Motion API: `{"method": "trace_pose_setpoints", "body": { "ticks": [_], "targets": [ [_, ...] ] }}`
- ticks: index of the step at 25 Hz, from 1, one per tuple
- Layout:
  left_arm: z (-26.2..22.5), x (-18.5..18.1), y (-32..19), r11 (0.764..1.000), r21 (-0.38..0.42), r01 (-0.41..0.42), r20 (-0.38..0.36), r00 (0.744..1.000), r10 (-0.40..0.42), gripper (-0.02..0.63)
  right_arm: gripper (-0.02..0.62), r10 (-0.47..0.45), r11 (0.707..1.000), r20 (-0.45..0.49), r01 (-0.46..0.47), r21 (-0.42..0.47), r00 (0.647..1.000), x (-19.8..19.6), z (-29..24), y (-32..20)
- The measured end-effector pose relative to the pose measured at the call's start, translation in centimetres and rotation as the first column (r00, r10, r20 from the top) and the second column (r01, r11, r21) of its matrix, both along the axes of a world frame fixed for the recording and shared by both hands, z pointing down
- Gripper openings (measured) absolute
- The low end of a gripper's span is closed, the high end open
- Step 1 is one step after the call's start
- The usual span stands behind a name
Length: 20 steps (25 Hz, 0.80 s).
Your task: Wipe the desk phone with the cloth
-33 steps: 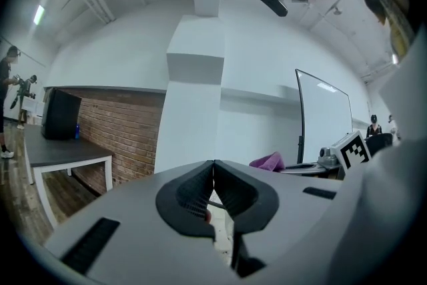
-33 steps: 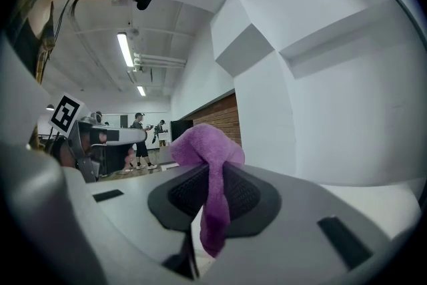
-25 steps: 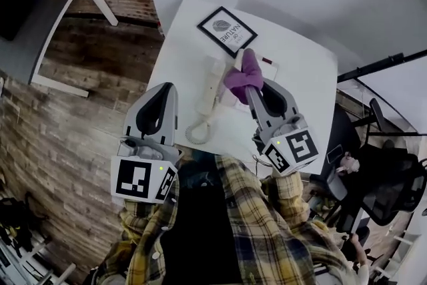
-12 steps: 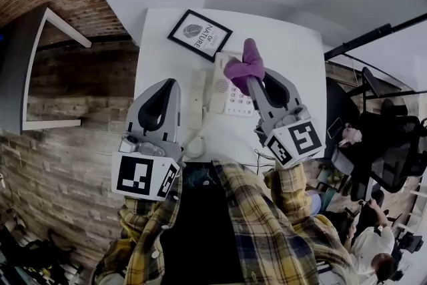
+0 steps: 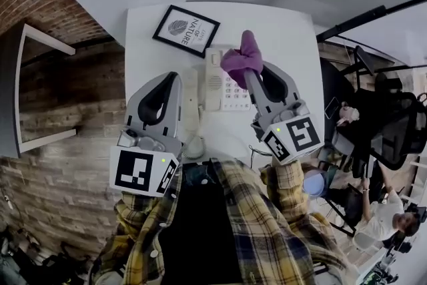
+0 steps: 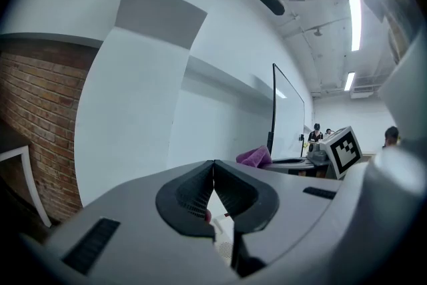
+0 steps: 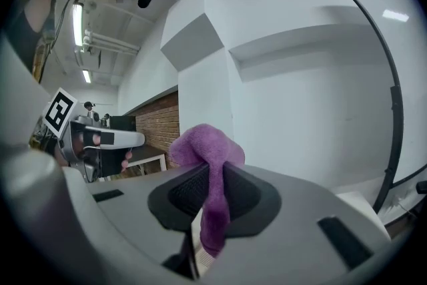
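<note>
Right gripper clamped on purple cloth, left gripper closed, empty, desk phone partly hidden.

White walls, brick wall on L, strip lights overhead, white table.

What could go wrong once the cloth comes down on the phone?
1. The left gripper is shut on nothing and is not bracing the desk phone; a stroke may slide it toward the picture frame.
2. The handset seems to lie beside the phone; it or its coiled cord could get dragged.
3. The right gripper pinches the cloth in a bunch; its jaw tips may scrape the keypad.
</note>
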<state>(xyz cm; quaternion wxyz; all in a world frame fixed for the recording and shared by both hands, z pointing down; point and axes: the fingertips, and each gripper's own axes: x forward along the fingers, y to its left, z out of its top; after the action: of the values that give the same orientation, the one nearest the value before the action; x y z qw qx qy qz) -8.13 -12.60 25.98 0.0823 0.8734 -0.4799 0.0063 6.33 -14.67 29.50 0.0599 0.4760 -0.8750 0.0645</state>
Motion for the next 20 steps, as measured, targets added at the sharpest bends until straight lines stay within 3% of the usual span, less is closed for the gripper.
{"method": "trace_pose_setpoints", "body": {
  "ticks": [10, 20],
  "targets": [
    [1.6, -0.2, -1.0, 0.999, -0.042, -0.016, -0.001, 1.0, 0.016, 0.015, 0.061, 0.013, 0.999, -0.007, -0.013, -0.046, 1.0, -0.2, 2.2, -1.9],
    [3.3, 0.3, -2.2, 0.997, -0.079, -0.016, -0.001, 1.0, 0.016, 0.015, 0.06, -0.037, 0.991, -0.027, 0.033, -0.132, 0.999, -1.6, 6.4, -5.0]
  ]
}}
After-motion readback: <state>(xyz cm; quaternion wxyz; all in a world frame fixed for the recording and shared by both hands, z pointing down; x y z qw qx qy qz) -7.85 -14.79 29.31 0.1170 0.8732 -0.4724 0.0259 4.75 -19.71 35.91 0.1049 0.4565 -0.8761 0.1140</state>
